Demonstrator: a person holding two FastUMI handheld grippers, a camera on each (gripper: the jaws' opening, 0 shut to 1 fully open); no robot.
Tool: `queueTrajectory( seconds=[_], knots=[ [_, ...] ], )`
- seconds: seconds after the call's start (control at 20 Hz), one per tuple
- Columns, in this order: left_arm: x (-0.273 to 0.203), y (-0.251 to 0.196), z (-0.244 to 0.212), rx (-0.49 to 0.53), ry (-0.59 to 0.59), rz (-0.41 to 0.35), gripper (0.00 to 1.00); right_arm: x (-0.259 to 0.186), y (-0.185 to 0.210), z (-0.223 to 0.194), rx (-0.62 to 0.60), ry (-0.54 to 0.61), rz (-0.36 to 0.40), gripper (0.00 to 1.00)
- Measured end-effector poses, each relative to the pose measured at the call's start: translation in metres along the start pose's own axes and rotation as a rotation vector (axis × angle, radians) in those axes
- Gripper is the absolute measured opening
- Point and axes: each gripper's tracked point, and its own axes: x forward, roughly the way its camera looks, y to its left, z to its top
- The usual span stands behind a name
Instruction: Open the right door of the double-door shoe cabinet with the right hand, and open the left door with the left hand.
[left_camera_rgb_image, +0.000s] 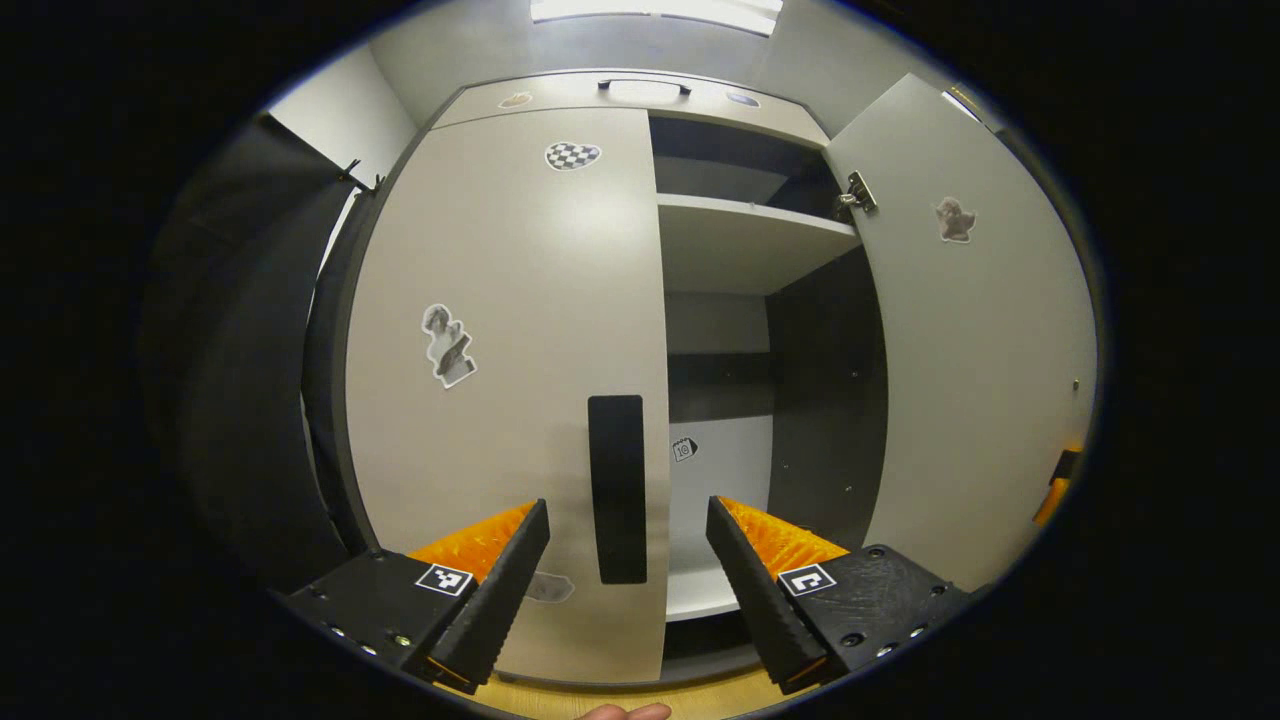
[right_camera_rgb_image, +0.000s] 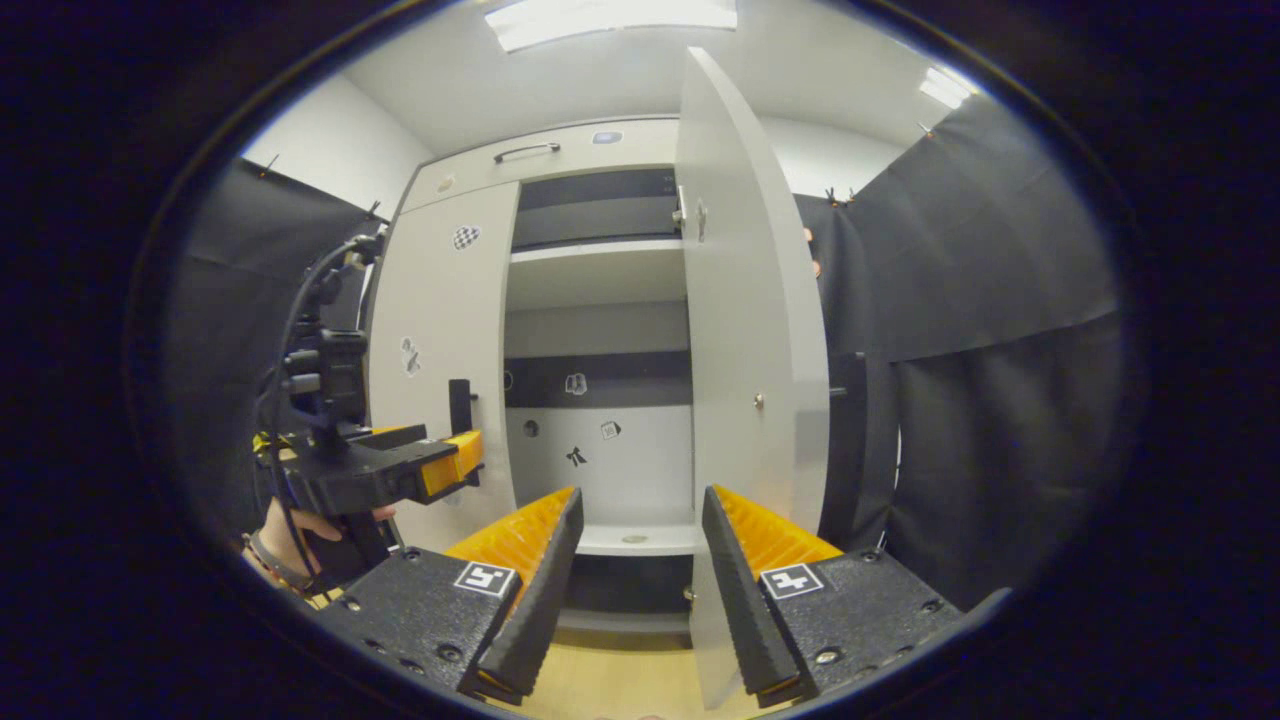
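The light grey shoe cabinet has its left door (left_camera_rgb_image: 510, 340) closed, with a black vertical handle (left_camera_rgb_image: 616, 488) near its inner edge. My left gripper (left_camera_rgb_image: 628, 545) is open, its fingers either side of that handle and short of it. The right door (left_camera_rgb_image: 975, 360) stands swung wide open. In the right gripper view that door (right_camera_rgb_image: 750, 330) is seen edge-on just ahead of my open right gripper (right_camera_rgb_image: 636, 540), which holds nothing. The left gripper (right_camera_rgb_image: 440, 465) and the hand holding it appear at the left there, close to the left door's handle (right_camera_rgb_image: 459, 405).
Inside the open half are a shelf (left_camera_rgb_image: 750, 235) and a dark back wall with small stickers (right_camera_rgb_image: 576, 384). Black cloth walls stand on both sides (right_camera_rgb_image: 1000, 330). A drawer front with a handle (left_camera_rgb_image: 645, 88) runs along the cabinet top. The wooden floor (right_camera_rgb_image: 620, 680) lies below.
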Motion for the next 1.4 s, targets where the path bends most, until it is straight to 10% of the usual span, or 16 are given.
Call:
queueTrajectory(
  seconds=[1.15,1.35,1.4],
  knots=[
    [0.042,0.021,-0.018,-0.074,0.076,0.073,0.82,0.01,0.01,-0.009,-0.018,0.007,0.077,0.75],
    [0.044,0.014,-0.019,-0.111,0.072,0.038,0.61,0.011,0.018,-0.01,-0.02,0.006,0.102,0.75],
    [0.044,0.013,-0.019,-0.088,0.078,0.049,0.37,0.011,0.02,-0.011,-0.026,0.01,0.109,0.75]
  ],
)
